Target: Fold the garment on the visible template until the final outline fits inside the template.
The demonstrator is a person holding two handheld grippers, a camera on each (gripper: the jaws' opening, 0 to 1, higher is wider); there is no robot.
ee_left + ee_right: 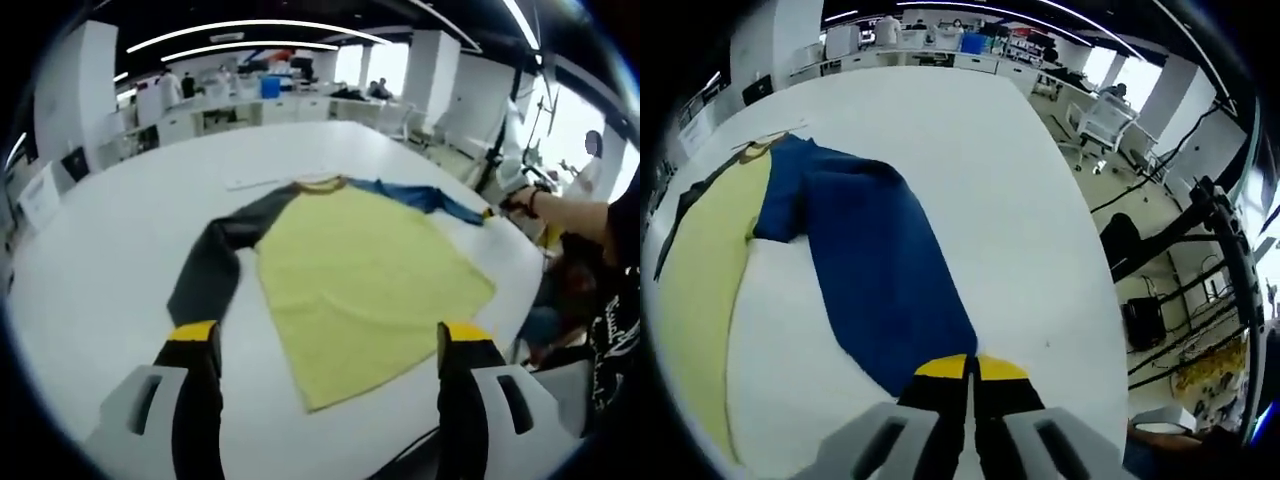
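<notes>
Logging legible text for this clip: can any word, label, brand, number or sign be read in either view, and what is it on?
None can be read.
The shirt, with its yellow body and blue sleeve, carries no visible print.
White marks on the dark sleeve of a person at the edge of the left gripper view are too blurred to read.
The right gripper and left gripper carry no visible lettering.
</notes>
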